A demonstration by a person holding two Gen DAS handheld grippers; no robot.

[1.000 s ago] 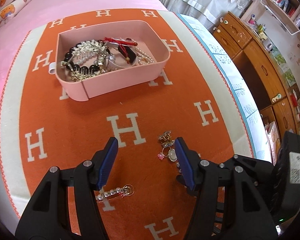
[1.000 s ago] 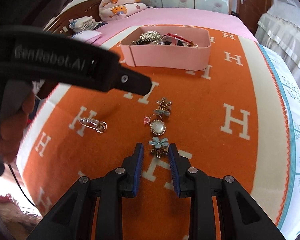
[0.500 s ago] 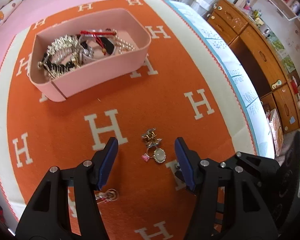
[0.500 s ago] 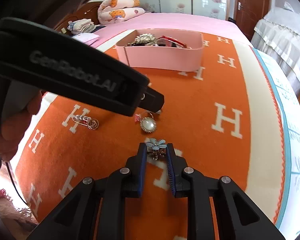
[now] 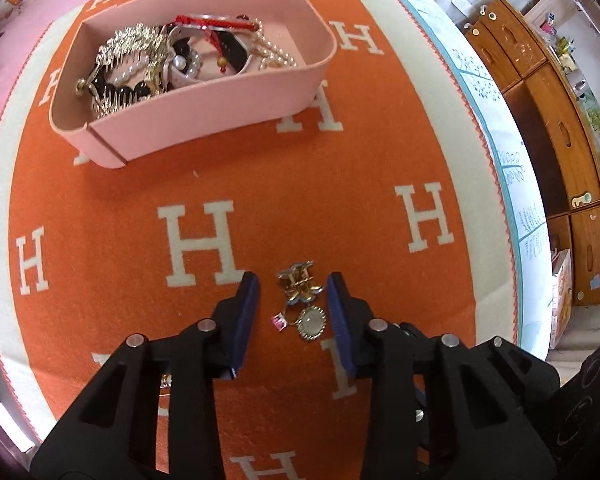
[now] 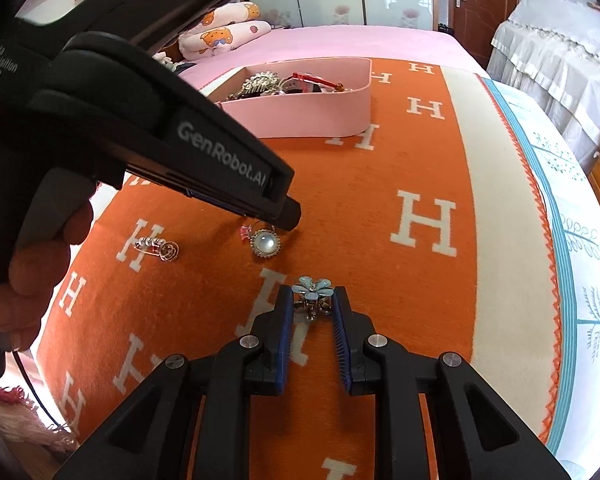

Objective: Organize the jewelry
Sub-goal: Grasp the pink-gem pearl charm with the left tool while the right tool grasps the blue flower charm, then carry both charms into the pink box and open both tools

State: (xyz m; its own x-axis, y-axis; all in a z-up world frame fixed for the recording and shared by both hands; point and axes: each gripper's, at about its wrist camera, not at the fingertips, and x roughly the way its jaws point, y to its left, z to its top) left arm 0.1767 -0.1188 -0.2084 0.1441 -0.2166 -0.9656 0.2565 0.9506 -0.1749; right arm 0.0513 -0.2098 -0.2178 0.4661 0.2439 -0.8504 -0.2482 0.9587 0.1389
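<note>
A pink tray [image 5: 220, 108] [image 6: 332, 116] filled with jewelry stands on the orange H-patterned blanket [image 5: 300, 200]. My left gripper [image 5: 294, 294] is open, its fingers either side of a gold clip [image 5: 300, 282], with a round pearl brooch [image 5: 311, 322] [image 6: 265, 243] and a small pink charm [image 5: 280, 322] just behind it. My right gripper [image 6: 312, 304] is shut on a blue flower clip [image 6: 312, 289], low over the blanket. A crystal pin [image 6: 158, 246] lies to the left in the right wrist view.
The left gripper's black body [image 6: 140, 120] crosses the upper left of the right wrist view, held by a hand [image 6: 32, 272]. A wooden cabinet [image 5: 560, 140] stands beyond the bed's right edge. Pillows [image 6: 224, 36] lie at the far side.
My left gripper has moved forward and down over the gold clip and narrowed around it. My right gripper has closed onto the blue flower clip.
</note>
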